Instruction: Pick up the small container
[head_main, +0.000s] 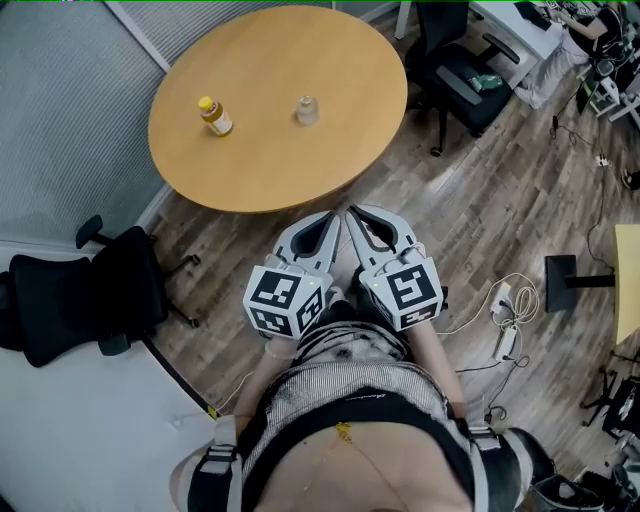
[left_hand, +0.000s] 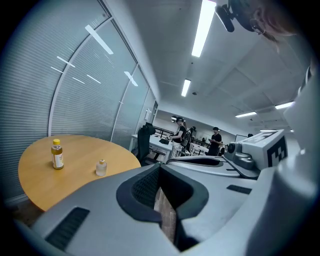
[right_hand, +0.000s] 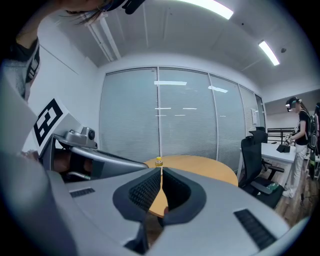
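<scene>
The small clear container (head_main: 307, 110) stands on the round wooden table (head_main: 270, 160), to the right of a yellow-capped bottle (head_main: 215, 116). Both grippers are held side by side in front of the person, short of the table's near edge and over the wooden floor. My left gripper (head_main: 333, 220) is shut with nothing in it, and so is my right gripper (head_main: 352, 214). In the left gripper view the container (left_hand: 101, 167) and the bottle (left_hand: 57, 154) sit far off to the left of the closed jaws (left_hand: 161, 171). In the right gripper view only the bottle's cap (right_hand: 159, 161) shows above the jaws (right_hand: 161, 172).
A black office chair (head_main: 90, 295) stands at the left by the blind-covered glass wall. Another chair (head_main: 455, 75) is past the table at the right. Cables and a power strip (head_main: 505, 325) lie on the floor to the right. People stand at desks (left_hand: 180, 134) in the background.
</scene>
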